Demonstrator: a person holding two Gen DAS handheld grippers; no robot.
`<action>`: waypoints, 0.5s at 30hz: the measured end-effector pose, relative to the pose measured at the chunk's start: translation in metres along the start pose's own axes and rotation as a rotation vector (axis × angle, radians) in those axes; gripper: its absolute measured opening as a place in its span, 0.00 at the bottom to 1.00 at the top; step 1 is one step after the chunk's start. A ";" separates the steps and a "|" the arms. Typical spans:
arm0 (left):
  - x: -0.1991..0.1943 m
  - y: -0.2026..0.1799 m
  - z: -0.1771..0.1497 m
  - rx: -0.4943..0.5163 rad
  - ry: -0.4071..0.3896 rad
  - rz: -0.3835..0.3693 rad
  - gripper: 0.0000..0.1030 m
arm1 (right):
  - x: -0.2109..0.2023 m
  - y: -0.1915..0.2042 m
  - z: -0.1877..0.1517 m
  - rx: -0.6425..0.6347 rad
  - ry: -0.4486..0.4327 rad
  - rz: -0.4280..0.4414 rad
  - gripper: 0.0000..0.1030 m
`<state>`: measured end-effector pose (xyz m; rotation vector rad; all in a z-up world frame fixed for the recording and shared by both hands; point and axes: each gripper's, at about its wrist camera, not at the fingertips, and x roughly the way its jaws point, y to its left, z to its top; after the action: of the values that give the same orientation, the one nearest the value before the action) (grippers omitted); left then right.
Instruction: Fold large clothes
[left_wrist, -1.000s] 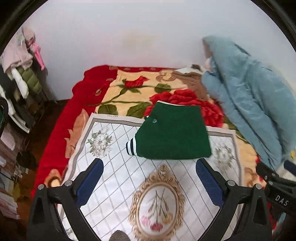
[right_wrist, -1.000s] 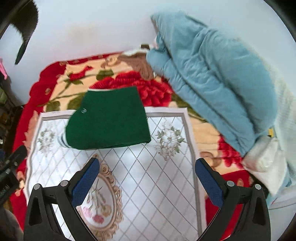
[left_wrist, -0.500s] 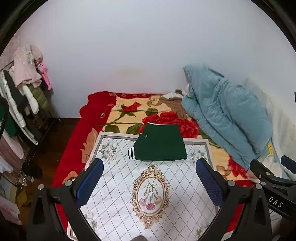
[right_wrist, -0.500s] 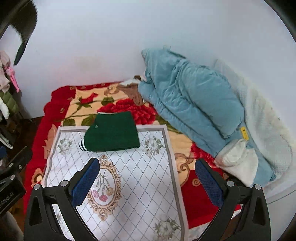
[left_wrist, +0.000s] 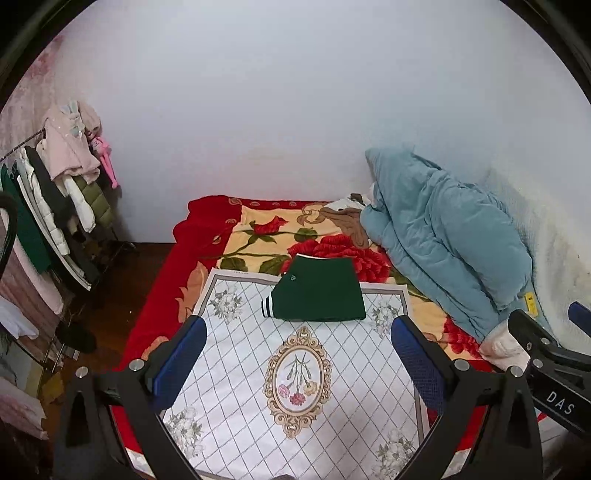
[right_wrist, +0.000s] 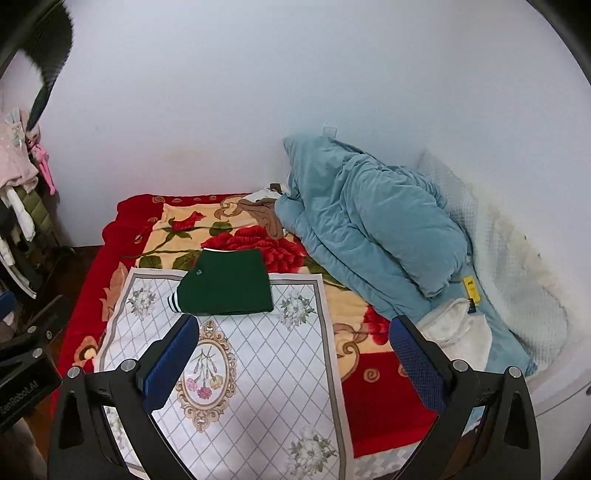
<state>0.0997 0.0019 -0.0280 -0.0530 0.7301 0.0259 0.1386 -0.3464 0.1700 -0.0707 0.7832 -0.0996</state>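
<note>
My left gripper (left_wrist: 295, 354) is released, its blue pads wide apart and empty above the bed (left_wrist: 155, 302). My right gripper (right_wrist: 291, 350) is the same, spread and grasping nothing. The green garment (left_wrist: 317, 293) lies folded into a compact rectangle at about 12 o'clock from the left gripper, well apart from both sets of fingers. It rests across the far edge of the white patterned cloth (left_wrist: 258, 369), half on the cloth and half on the red floral blanket (left_wrist: 266, 236). A striped cuff (left_wrist: 266, 308) pokes out at its 9 o'clock side. From the right wrist view the garment sits near 11 o'clock. A blue quilt (right_wrist: 369, 229) is heaped at 2 o'clock against the wall. A clothes rack (left_wrist: 55, 206) stands at 9 o'clock beside the bed.
</note>
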 end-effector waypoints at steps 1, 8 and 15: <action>-0.002 -0.001 0.001 -0.001 -0.001 0.007 0.99 | -0.002 -0.002 0.001 -0.003 -0.001 0.006 1.00; -0.015 -0.008 0.006 0.006 -0.033 0.035 1.00 | -0.013 -0.004 0.011 -0.031 -0.008 -0.005 1.00; -0.021 -0.008 0.008 -0.013 -0.046 0.045 1.00 | -0.018 -0.010 0.021 -0.014 -0.019 0.027 1.00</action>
<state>0.0898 -0.0058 -0.0079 -0.0481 0.6850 0.0748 0.1396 -0.3532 0.1983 -0.0742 0.7660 -0.0676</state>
